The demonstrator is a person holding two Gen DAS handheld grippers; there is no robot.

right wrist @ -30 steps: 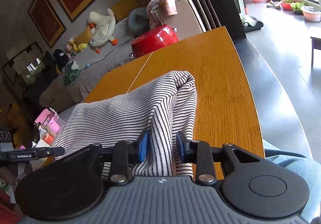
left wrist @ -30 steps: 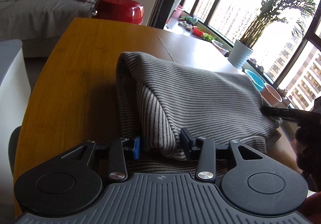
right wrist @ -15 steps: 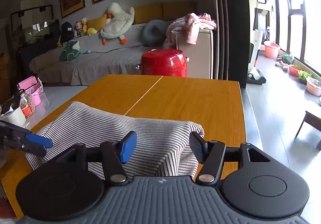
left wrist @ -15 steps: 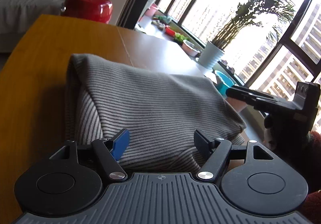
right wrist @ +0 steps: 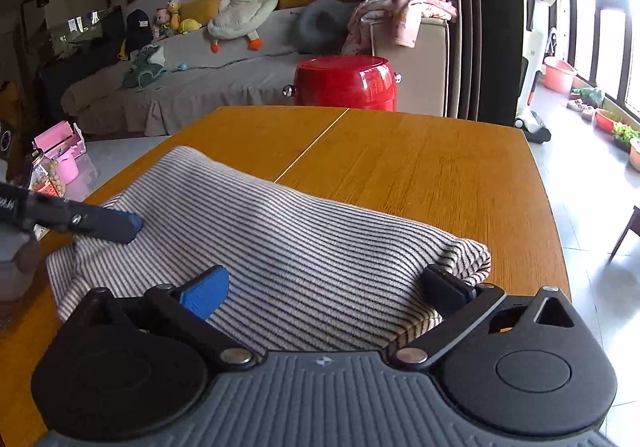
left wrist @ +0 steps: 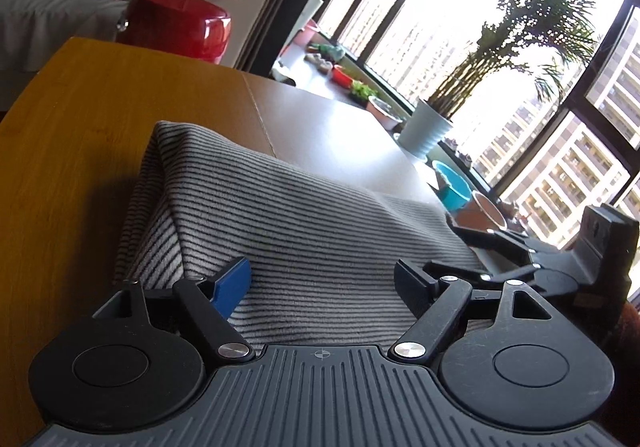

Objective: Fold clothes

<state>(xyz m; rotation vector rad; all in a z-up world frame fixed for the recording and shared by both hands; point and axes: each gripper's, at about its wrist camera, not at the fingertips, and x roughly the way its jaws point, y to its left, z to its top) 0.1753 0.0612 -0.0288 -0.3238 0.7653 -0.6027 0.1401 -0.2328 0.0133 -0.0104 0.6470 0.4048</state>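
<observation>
Striped cloth (right wrist: 304, 247) lies folded on the counter (right wrist: 440, 167) — soft, light, floppy, so best pinched at a doubled corner. Left gripper (left wrist: 322, 279) and right gripper (right wrist: 324, 287) are both opening, fingers clear of it.

Left gripper (left wrist: 322, 285) and right gripper (right wrist: 324, 289): jaws opening, fingers clamping nothing.

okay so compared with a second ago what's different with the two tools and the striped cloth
Both tools let go. The left tool and right tool each pinched a bunched fold of the striped cloth; their jaws are now opening, pads clear of the fabric. The cloth has dropped from raised peaks into a flatter folded stack. The wooden table and the red pot behind it stayed put.
</observation>
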